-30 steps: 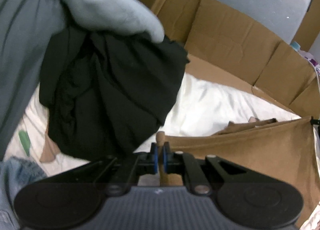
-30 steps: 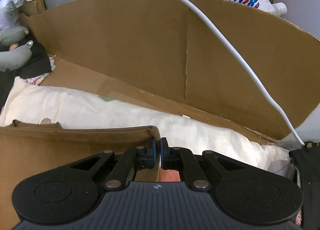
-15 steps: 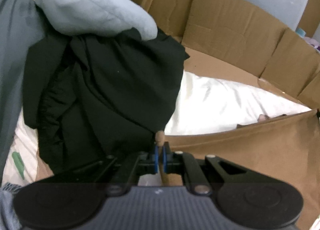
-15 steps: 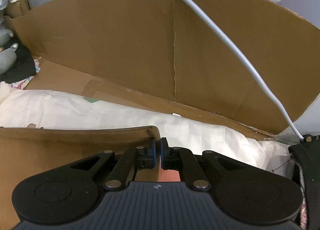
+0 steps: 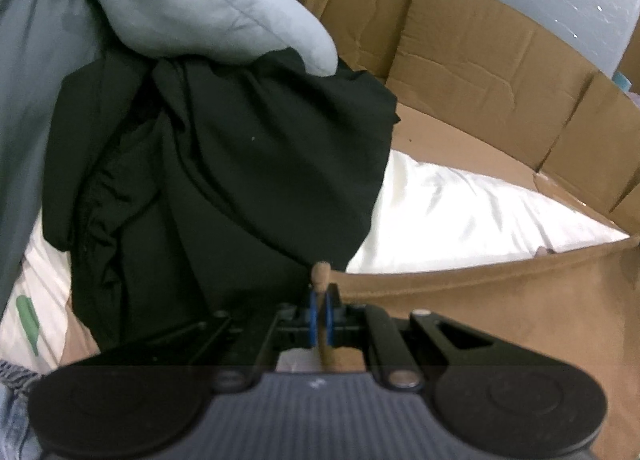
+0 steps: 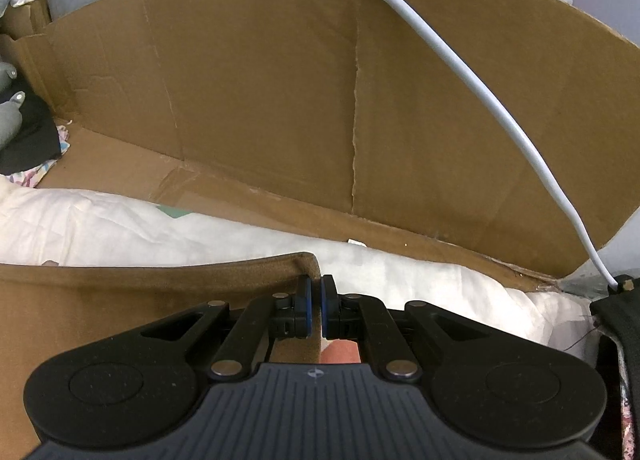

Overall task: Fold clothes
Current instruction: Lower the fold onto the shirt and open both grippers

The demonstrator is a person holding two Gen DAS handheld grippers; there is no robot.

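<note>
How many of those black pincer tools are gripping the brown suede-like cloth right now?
2. The left gripper pinches one corner of the brown suede-like cloth, beside a black crumpled garment; the right gripper pinches the other corner, before the brown cardboard wall.

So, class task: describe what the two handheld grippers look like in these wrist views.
Both the left gripper and right gripper are matte black: a ribbed centre plate flanked by two round discs, angled linkage bars with silver pivot pins, and narrow fingertips faced with blue pads. A small pale mark sits on each ribbed plate.
</note>
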